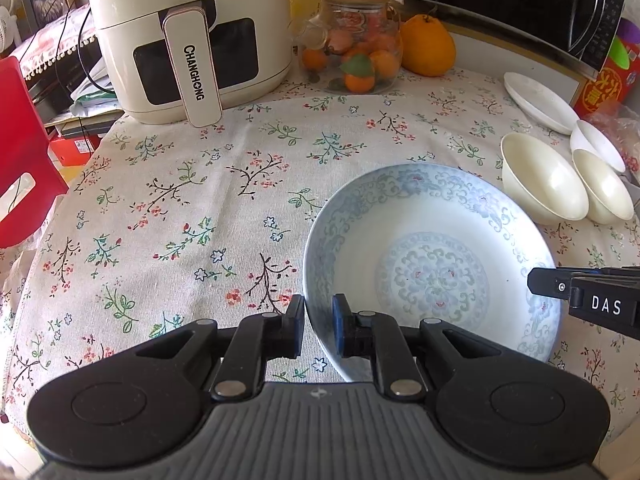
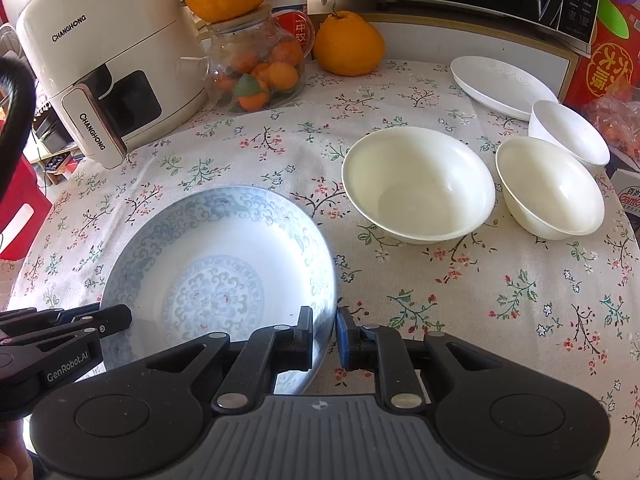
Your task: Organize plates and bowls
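Left wrist view: the left gripper [image 1: 318, 330] was closed on the near left rim of the blue-patterned plate [image 1: 432, 256], one pad outside and one inside the rim, with the plate lying on the floral tablecloth [image 1: 200, 200]. The right gripper [image 1: 560, 286] entered from the right edge and met the plate's opposite rim; its grip could not be made out from this angle. Beyond the plate, to the right, stood a large cream bowl [image 1: 540, 180], a smaller cream bowl [image 1: 602, 192] just beside it, a white bowl [image 1: 596, 144] behind these, and a white plate [image 1: 536, 100] farther back. A cream air fryer [image 1: 192, 40] stood at the far left, with a glass jar of oranges [image 1: 356, 52] and a loose orange [image 1: 428, 46] beside it and a black microwave [image 1: 520, 4] at the rear. Right wrist view: the right gripper [image 2: 324, 334] was closed on the right rim of the blue-patterned plate [image 2: 216, 264], pads on either side of the rim. The left gripper [image 2: 92, 322] reached the plate's left rim from the frame's left edge. The large cream bowl [image 2: 418, 184] lay near the plate, the smaller cream bowl [image 2: 550, 192] just right of it, the white bowl [image 2: 568, 130] and the white plate [image 2: 500, 84] behind.
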Tool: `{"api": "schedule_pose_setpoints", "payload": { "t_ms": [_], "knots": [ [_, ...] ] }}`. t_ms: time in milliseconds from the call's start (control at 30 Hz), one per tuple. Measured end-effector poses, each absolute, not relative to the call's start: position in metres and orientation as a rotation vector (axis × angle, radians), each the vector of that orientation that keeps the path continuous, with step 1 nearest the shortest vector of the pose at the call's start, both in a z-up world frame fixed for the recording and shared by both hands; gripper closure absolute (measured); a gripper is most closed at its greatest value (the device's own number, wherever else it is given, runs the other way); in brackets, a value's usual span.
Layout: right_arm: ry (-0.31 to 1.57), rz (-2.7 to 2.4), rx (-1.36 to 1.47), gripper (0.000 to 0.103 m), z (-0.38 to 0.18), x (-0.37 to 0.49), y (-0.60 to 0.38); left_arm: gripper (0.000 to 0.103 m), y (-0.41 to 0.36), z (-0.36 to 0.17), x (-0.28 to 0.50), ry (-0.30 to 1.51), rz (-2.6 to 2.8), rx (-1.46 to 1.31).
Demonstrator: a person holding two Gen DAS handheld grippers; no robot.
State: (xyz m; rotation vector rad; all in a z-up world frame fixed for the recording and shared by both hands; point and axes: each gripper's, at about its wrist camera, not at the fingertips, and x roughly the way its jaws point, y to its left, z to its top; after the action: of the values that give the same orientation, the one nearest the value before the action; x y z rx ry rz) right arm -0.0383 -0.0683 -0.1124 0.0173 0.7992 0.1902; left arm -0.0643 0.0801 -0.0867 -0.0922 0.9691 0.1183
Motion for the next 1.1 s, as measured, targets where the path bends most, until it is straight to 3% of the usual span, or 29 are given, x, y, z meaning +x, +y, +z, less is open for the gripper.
{"api": "schedule_pose_setpoints", "payload": {
  "t_ms": [800, 1100],
  "knots": [
    [0.749, 0.194, 0.138, 0.092, -0.093, -0.034, -0.093, 0.09, 0.077, -0.069, -0.052, 0.893, 0.122, -0.097],
    [0.737, 0.193, 0.175, 0.081, -0.09, -0.031, -0.102, 0.089, 0.068, -0.065, -0.045, 0.879, 0.109, -0.093]
  ]
}}
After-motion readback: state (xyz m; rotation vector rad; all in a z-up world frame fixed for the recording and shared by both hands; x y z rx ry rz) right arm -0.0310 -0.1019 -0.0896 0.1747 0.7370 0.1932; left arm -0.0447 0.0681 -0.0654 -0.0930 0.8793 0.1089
